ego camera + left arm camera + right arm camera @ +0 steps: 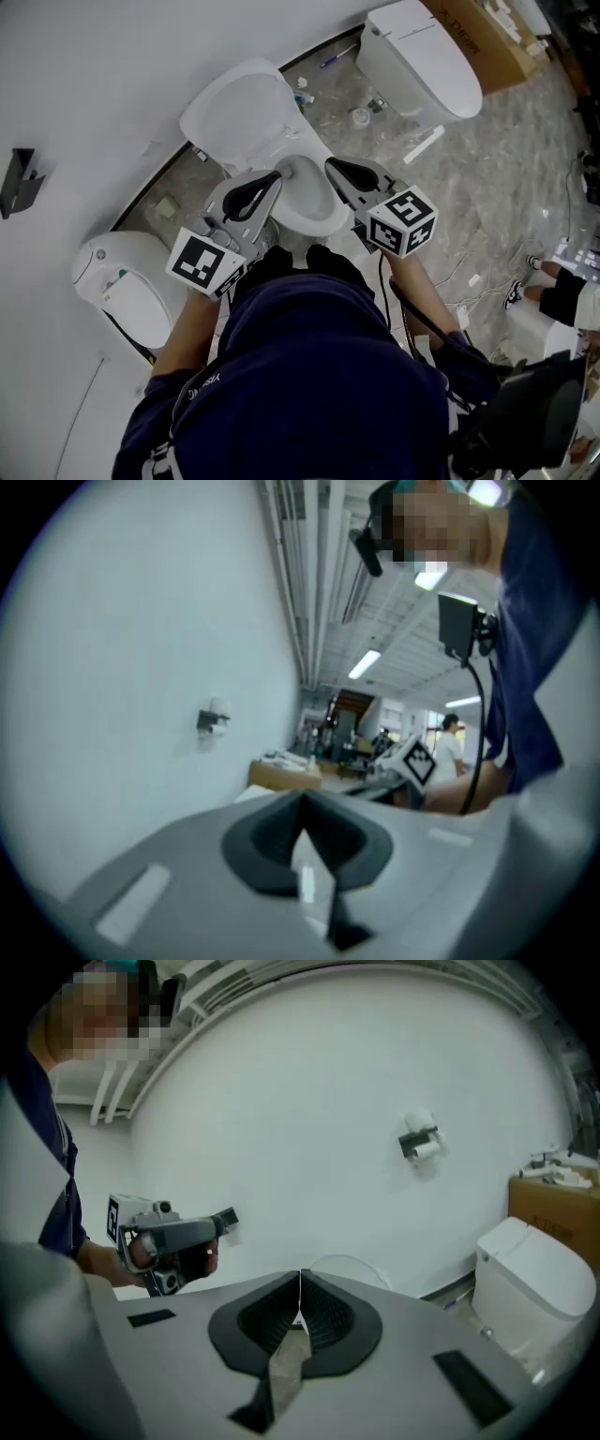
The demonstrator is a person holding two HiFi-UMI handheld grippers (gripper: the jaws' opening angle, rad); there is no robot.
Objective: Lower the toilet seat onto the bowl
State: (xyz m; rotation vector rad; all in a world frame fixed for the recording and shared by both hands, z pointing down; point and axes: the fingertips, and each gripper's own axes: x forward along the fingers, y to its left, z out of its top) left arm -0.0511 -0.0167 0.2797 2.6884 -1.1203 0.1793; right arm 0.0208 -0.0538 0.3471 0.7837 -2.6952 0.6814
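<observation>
Seat (239, 117): standing raised, leaning back toward the wall (94, 75), above and behind the open bowl (305, 214).
Bowl: lying uncovered between the two grippers in the head view.
Left gripper (277, 177): hovering by the bowl's left edge and touching neither seat nor bowl as far as the views show. Its fingers (262, 841) are meeting at the tips with nothing between them.
Right gripper (329, 162): hovering by the bowl's right edge, level with the left one. Its fingers (330, 1321) are pressing shut on nothing.
Person: standing over the bowl in a dark top (319, 375), holding one gripper in each hand.
Other toilets: one (417, 56) is sitting closed to the right along the wall, another (122, 281) to the left.
Box (487, 42): resting on the floor (487, 159) behind the right-hand toilet.
Bracket (419, 1143): hanging on the wall, well above the toilets.
</observation>
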